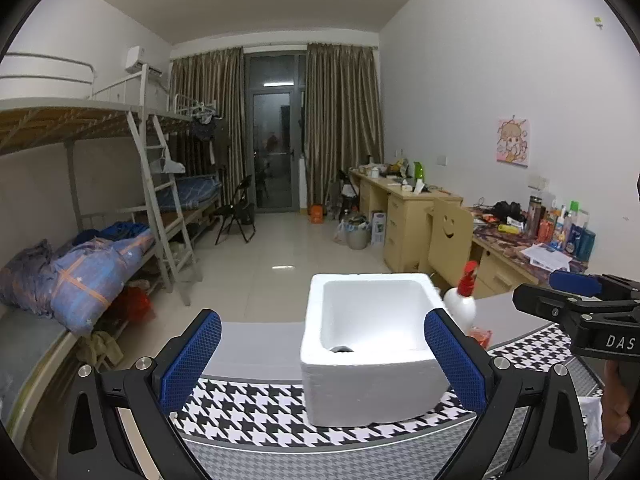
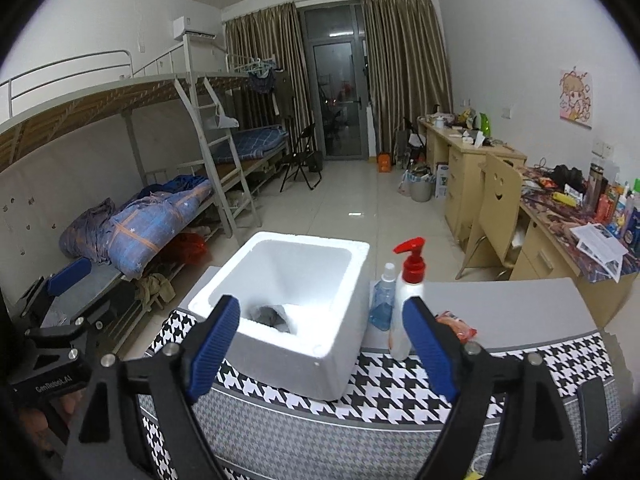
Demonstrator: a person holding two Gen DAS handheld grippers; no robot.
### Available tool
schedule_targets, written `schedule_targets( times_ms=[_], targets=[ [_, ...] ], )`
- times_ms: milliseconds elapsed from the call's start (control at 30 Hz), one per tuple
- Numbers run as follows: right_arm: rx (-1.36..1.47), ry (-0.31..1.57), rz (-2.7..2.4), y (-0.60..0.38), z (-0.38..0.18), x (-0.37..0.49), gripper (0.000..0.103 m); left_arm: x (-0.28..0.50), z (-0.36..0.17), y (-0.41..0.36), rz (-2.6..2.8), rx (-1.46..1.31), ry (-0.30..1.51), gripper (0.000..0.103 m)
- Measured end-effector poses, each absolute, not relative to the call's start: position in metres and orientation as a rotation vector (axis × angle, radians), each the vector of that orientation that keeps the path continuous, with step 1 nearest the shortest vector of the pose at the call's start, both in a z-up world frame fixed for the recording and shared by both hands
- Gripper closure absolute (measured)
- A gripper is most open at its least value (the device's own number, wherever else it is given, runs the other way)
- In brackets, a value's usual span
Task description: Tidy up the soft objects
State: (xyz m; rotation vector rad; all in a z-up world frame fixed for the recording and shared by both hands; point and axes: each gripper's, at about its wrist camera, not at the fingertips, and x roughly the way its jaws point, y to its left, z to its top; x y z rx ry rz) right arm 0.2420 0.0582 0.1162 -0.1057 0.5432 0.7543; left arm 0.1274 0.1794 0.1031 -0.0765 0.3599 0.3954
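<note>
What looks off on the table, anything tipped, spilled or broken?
Nothing tipped or spilled. The foam box sits skewed to the houndstooth cloth, something grey inside. Pump bottle and blue spray bottle stand upright; an orange packet lies beside them.

Both wrist cams face fwd, close, sharing foam box [image 1: 372, 344] [image 2: 288, 312].

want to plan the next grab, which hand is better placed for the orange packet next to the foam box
Right. The right hand-held gripper is open, with the orange packet beside its right finger. The left hand-held gripper frames the foam box, and the packet sits beyond it.
</note>
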Motion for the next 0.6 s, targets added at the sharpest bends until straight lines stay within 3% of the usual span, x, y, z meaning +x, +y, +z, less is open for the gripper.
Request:
schedule_targets(
  times_ms=[600],
  targets=[
    [-0.092, 0.462, 0.752, 0.009, 0.129, 0.205, 0.016, 0.1, 0.122, 0.138, 0.353, -0.038, 0.315, 0.001]
  ],
)
